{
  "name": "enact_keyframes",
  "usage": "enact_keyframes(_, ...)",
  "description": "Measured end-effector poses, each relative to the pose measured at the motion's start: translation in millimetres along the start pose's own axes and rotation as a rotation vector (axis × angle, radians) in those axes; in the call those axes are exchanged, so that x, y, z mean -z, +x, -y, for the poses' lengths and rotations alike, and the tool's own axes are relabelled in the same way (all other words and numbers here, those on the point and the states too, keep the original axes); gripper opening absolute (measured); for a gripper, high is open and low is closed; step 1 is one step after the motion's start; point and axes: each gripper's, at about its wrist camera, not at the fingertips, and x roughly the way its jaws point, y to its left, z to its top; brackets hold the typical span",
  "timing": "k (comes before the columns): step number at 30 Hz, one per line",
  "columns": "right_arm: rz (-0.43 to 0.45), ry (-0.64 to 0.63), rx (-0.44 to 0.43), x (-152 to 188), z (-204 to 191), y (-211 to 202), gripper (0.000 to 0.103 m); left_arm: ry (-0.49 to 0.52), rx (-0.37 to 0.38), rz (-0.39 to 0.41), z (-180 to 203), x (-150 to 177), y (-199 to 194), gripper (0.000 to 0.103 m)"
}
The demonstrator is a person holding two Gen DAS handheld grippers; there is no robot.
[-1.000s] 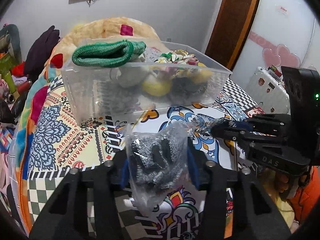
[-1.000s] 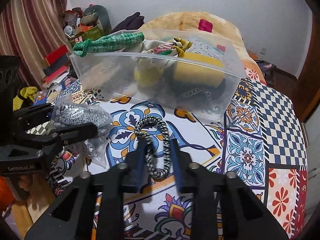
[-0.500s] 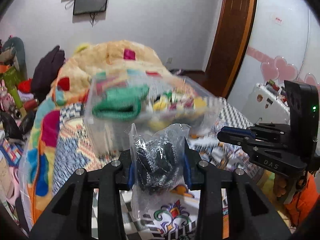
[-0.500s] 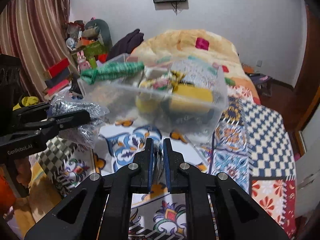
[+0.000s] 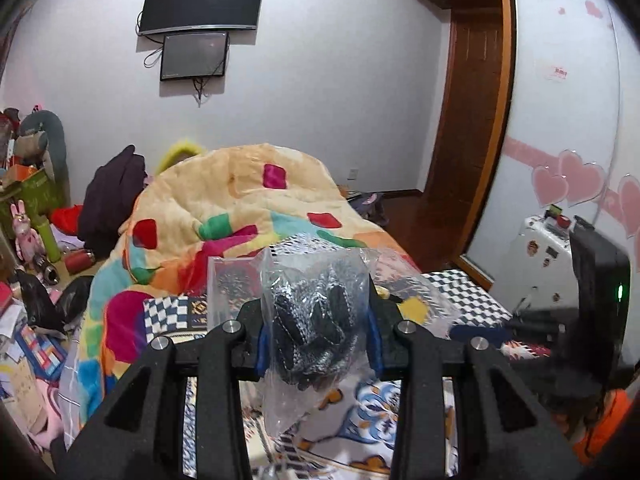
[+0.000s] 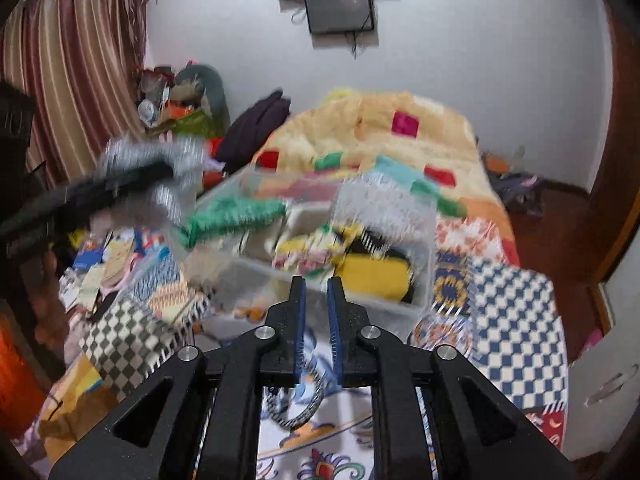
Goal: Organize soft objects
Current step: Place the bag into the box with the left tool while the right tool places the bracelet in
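My left gripper [image 5: 316, 332] is shut on a clear plastic bag of grey knit fabric [image 5: 316, 320] and holds it up above the bed. It shows blurred at the left of the right wrist view [image 6: 132, 180]. My right gripper [image 6: 317, 320] is shut on a black-and-white braided cord [image 6: 296, 412], whose loop hangs below the jaws. The clear plastic bin [image 6: 416, 304] full of soft items, with a green knit piece [image 6: 232, 212] on its rim, stands on the bed ahead of the right gripper. The right gripper shows at the right of the left wrist view [image 5: 520, 328].
A patterned bedspread [image 6: 516, 320] covers the bed, with a colourful quilt [image 5: 240, 208] heaped behind the bin. Clutter lies on the floor at left [image 5: 32, 320]. A wooden door [image 5: 472, 120] and a white wardrobe [image 5: 568, 100] stand at right.
Both grippers have risen from the bedspread with the bag and the cord. The bin now sits lower in both views and is mostly hidden behind the bag in the left wrist view.
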Motion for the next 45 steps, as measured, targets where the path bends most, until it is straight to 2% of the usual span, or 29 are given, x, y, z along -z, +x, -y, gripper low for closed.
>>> enact_keyframes(2, -0.041, 0.0, 0.004, 8.3, 1.8, 10.7, 0.035, 0.009, -0.021, -0.012, -3.9, -0.1, 9.0, 0.037)
enact_keyframes(8, -0.169, -0.032, 0.013, 37.4, 5.1, 43.6, 0.036, 0.021, -0.091, -0.06, -18.6, 3.3, 37.8, 0.037)
enact_keyframes(10, -0.199, -0.046, 0.009, 44.0, 3.3, 49.9, 0.034, 0.017, -0.104, -0.078, -22.4, 4.8, 47.1, 0.037)
enact_keyframes(12, -0.216, -0.07, 0.011, 48.8, 0.1, 55.5, 0.018, 0.0, -0.093, -0.101, -27.1, 5.9, 57.2, 0.037)
enact_keyframes(13, -0.221, -0.074, 0.008, 49.7, -1.6, 56.4, 0.015, -0.01, -0.087, -0.111, -28.7, 6.1, 61.0, 0.037)
enact_keyframes(14, -0.211, -0.078, 0.01, 50.2, -3.0, 56.4, 0.011, -0.022, -0.078, -0.121, -30.6, 6.8, 65.6, 0.037)
enact_keyframes(19, -0.183, -0.068, 0.005, 48.4, -3.7, 53.8, 0.007, -0.022, -0.042, -0.183, -27.9, 14.1, 85.5, 0.037)
enact_keyframes(25, -0.076, -0.033, 0.002, 29.8, 0.0, 26.5, 0.006, 0.022, -0.064, -0.202, -20.4, 22.0, 94.0, 0.039)
enact_keyframes(30, 0.009, -0.032, 0.004, 11.3, -2.8, 7.5, 0.006, 0.032, -0.058, -0.239, -19.1, 21.7, 97.4, 0.054)
enact_keyframes(32, 0.038, -0.033, 0.002, 2.5, -2.7, 2.0, 0.006, 0.04, -0.055, -0.243, -16.7, 21.9, 94.8, 0.065)
enact_keyframes(36, 0.086, -0.025, 0.015, -10.5, 3.2, -4.3, 0.006, 0.051, -0.049, -0.21, -10.9, 21.2, 80.8, 0.071)
enact_keyframes(41, 0.107, 0.017, 0.038, -27.6, 12.5, 2.9, 0.006, 0.022, -0.05, -0.148, -8.9, 20.2, 57.1, 0.087)
enact_keyframes(45, 0.107, 0.054, 0.059, -33.3, 20.9, 13.3, 0.007, 0.002, -0.034, -0.116, -10.6, 20.7, 43.2, 0.089)
